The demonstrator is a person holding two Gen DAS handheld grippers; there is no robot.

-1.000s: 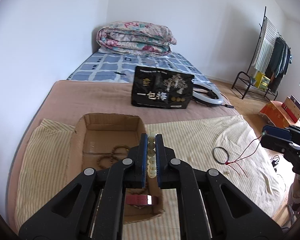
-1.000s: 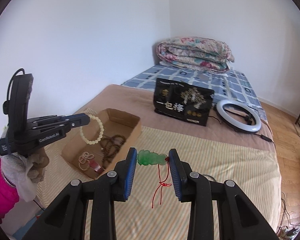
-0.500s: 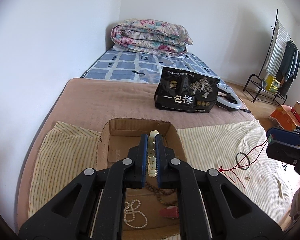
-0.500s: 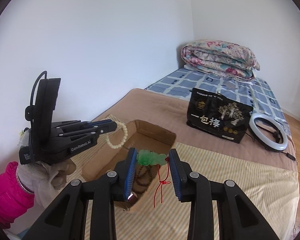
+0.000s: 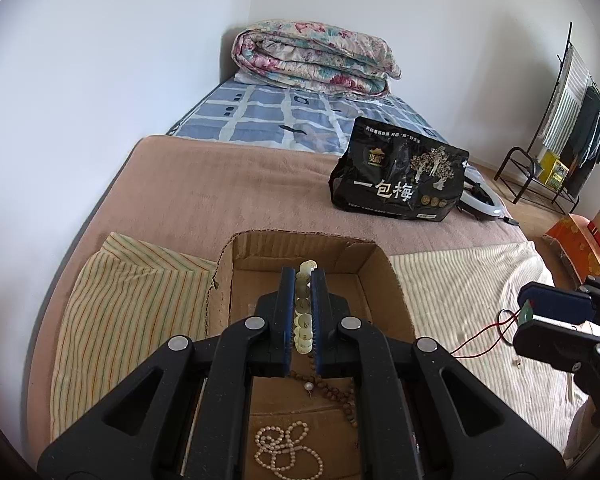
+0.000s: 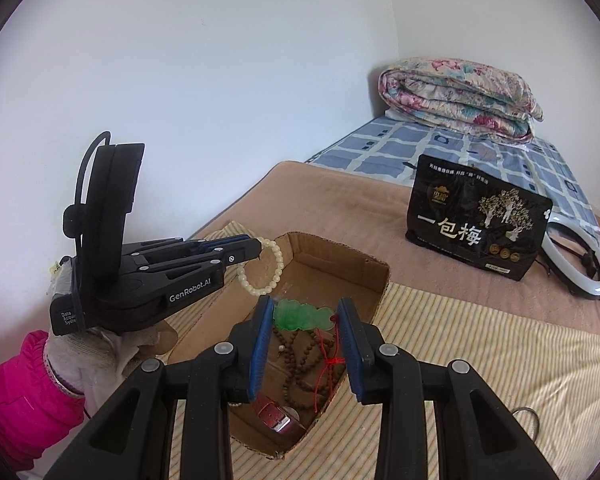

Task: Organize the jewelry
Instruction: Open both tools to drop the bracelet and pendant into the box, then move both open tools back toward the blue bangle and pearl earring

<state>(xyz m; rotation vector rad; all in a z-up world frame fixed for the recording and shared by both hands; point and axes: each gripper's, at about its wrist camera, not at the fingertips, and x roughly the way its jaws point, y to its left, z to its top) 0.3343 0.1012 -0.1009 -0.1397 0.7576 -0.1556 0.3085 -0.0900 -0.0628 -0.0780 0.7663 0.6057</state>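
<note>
Over the cardboard box (image 5: 396, 292) on the bed (image 5: 204, 196), the left gripper (image 5: 302, 280) has its jaws narrow, pinching a pale bead bracelet (image 5: 303, 312); from the right wrist view the bracelet (image 6: 261, 266) hangs as a loop from the tips above the box's far end. The right gripper (image 6: 305, 316) hovers above the near part of the box (image 6: 364, 276), jaws held partly apart and clamped on a green pendant (image 6: 302, 314) that spans the gap, its red cord (image 6: 327, 364) dangling down into the box. Inside lie a string of brown wooden beads (image 6: 300, 364), a white pearl strand (image 5: 286, 450) and a reddish watch strap (image 6: 274, 416). The box sits on a striped cloth (image 6: 452, 344) spread over a brown blanket (image 6: 340, 200). Farther back stand a black printed bag (image 6: 476, 228), a ring light (image 6: 580, 256) just beside it, and a folded floral quilt (image 6: 460, 96) by the wall. A white-gloved hand (image 6: 92, 356) with a pink sleeve (image 6: 16, 412) holds the left gripper.
</note>
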